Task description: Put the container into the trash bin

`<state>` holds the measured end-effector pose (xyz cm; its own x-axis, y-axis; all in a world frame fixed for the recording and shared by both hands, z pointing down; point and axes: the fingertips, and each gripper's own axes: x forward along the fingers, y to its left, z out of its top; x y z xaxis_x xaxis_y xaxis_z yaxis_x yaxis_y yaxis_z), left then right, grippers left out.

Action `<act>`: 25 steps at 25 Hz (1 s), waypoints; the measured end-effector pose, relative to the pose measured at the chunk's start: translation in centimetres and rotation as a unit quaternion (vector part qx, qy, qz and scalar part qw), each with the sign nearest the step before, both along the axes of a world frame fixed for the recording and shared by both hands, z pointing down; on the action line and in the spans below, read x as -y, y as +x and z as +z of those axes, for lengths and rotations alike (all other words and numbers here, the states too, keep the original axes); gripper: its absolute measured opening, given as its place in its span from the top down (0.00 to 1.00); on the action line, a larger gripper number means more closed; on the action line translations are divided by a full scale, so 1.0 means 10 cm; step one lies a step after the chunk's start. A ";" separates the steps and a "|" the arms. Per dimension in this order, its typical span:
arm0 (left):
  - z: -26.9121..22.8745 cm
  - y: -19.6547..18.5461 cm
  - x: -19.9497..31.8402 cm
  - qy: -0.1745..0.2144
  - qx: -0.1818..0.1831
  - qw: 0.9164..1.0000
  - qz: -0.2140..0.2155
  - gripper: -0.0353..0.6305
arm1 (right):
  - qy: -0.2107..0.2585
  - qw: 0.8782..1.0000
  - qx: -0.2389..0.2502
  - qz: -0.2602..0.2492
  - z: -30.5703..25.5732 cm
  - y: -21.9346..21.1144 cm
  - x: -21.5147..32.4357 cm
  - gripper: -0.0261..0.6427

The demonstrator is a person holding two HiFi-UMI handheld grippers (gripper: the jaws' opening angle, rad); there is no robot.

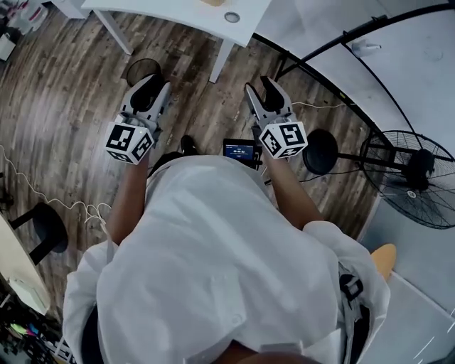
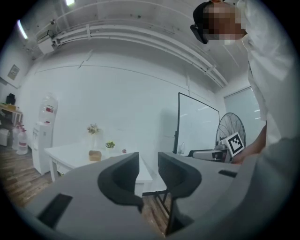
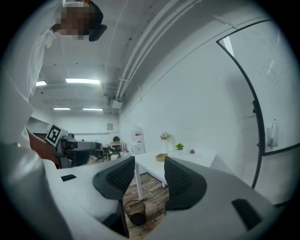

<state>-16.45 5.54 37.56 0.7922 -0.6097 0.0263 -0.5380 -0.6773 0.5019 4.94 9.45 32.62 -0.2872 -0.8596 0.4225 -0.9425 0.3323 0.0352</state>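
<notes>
Both agape: left tongs (image 2: 148, 161), right tongs (image 3: 150, 166); round black mesh bin (image 3: 135, 213).

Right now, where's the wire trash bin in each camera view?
Head view: wire trash bin upper left, on the floor just beyond the left gripper.
Left gripper view: not in it.
Right gripper view: bottom centre, between the right gripper's open jaws.
Shared landmark: the white table, in all three views.

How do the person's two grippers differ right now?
The left gripper points about level at the white table; the right gripper tilts lower, toward the wire trash bin on the floor. From above, the left gripper's tip overlaps the bin; the right gripper's lies over floor. Both are open and empty.
</notes>
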 end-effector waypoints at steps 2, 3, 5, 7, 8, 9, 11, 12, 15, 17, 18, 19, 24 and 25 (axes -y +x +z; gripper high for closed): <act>0.12 -0.03 0.33 0.002 0.003 1.000 -0.003 0.77 | 0.001 1.000 -0.002 -0.001 0.09 0.01 0.36 0.64; 0.18 -0.04 0.48 0.002 0.004 1.000 -0.004 0.77 | 0.002 1.000 -0.003 -0.003 0.13 0.02 0.53 0.64; 0.30 -0.05 0.76 -0.001 0.005 1.000 -0.009 0.77 | 0.005 1.000 -0.004 -0.005 0.18 0.02 0.85 0.64; 0.41 -0.06 1.01 -0.007 0.006 1.000 -0.015 0.77 | 0.007 1.000 -0.005 -0.006 0.22 0.05 1.12 0.64; 0.46 -0.07 1.11 -0.011 0.007 1.000 -0.018 0.77 | 0.007 1.000 -0.005 -0.006 0.24 0.08 1.24 0.64; 0.51 -0.07 1.21 -0.013 0.009 1.000 -0.021 0.77 | 0.003 1.000 -0.002 -0.005 0.27 0.11 1.36 0.64; 0.61 -0.06 1.40 -0.019 0.016 0.999 -0.026 0.77 | -0.016 1.000 0.020 0.008 0.38 0.25 1.60 0.65; 0.67 -0.05 1.50 -0.023 0.019 0.999 -0.029 0.77 | -0.028 0.999 0.034 0.017 0.44 0.33 1.74 0.65; 0.86 -0.03 1.80 -0.034 0.032 0.998 -0.035 0.77 | -0.045 0.998 0.047 0.017 0.65 0.51 2.17 0.65; 0.96 0.00 2.04 -0.039 0.040 0.998 -0.039 0.77 | -0.054 0.997 0.046 0.008 0.79 0.62 2.49 0.65; 1.01 0.02 2.18 -0.041 0.043 0.997 -0.042 0.77 | -0.060 0.997 0.049 0.006 0.87 0.69 2.66 0.65; 1.04 0.05 2.32 -0.043 0.047 0.997 -0.046 0.77 | -0.068 0.996 0.053 0.006 0.94 0.76 2.83 0.65; 1.07 0.25 3.06 -0.050 0.062 0.995 -0.061 0.76 | -0.128 0.988 0.081 0.013 1.35 1.15 3.56 0.66; 1.06 0.28 3.22 -0.049 0.065 0.995 -0.065 0.76 | -0.141 0.986 0.090 0.017 1.43 1.21 3.69 0.66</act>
